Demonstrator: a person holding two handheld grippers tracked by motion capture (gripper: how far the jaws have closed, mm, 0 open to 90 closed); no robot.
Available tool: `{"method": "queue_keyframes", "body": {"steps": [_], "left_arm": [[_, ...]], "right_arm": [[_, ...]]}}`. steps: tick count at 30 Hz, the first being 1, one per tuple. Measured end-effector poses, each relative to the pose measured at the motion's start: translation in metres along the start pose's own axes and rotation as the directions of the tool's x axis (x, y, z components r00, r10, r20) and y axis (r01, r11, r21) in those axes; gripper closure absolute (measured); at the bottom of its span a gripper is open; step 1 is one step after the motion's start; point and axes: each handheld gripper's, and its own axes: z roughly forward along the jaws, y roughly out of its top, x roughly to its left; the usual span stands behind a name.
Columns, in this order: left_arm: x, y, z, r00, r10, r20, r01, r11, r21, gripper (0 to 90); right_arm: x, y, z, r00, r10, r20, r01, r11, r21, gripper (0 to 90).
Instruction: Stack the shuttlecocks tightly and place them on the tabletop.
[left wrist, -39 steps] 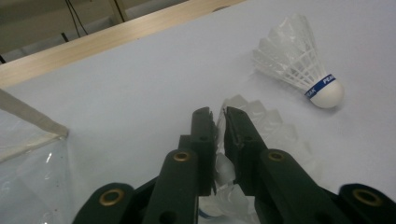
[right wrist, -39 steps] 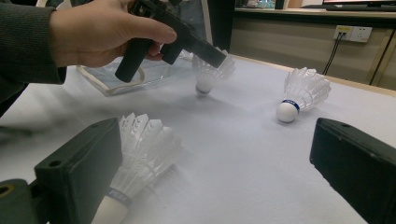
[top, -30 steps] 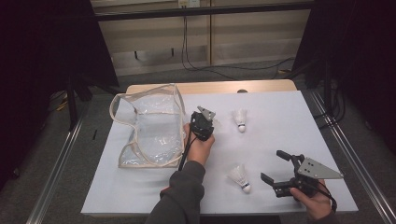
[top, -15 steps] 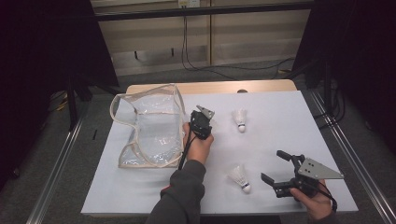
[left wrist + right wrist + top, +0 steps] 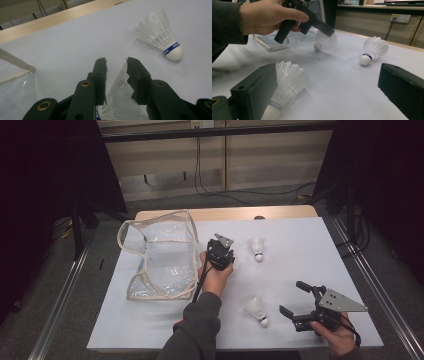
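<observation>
The left gripper [image 5: 117, 65] has just been opening, its jaws parted around a shuttlecock [image 5: 120, 100] between them, beside the clear bag [image 5: 160, 252]. Likely releasing; next, withdraw clear.

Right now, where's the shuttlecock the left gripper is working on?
The shuttlecock sits between the left gripper jaws, which have just been opening, mid-table in the high view beside the clear bag.

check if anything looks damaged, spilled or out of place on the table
Nothing looks damaged or spilled. The clear plastic bag with cream trim sags open on its side. Two white feather shuttlecocks lie tipped over on the white table, and a third sits between the left gripper's jaws, which have just been opening.
</observation>
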Motion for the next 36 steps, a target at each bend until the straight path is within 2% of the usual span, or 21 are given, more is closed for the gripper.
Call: {"method": "queue_keyframes", "body": {"steps": [5,21,36], "left_arm": [[-0.005,0.003,0.004,0.9998,-0.001,0.022,0.001,1.0000,0.004,67.7],[-0.006,0.008,0.011,1.0000,-0.009,-0.001,0.009,0.9999,0.006,66.7],[-0.006,0.011,0.013,0.9999,-0.006,0.008,0.006,0.9998,0.017,64.7]], "right_arm": [[0.000,0.000,0.000,1.0000,-0.002,0.000,0.002,1.000,0.000,1.5],[0.000,0.000,0.000,1.0000,-0.006,-0.002,0.006,1.000,-0.003,1.5],[0.000,0.000,0.000,1.0000,-0.006,-0.003,0.006,1.000,-0.002,1.5]]}}
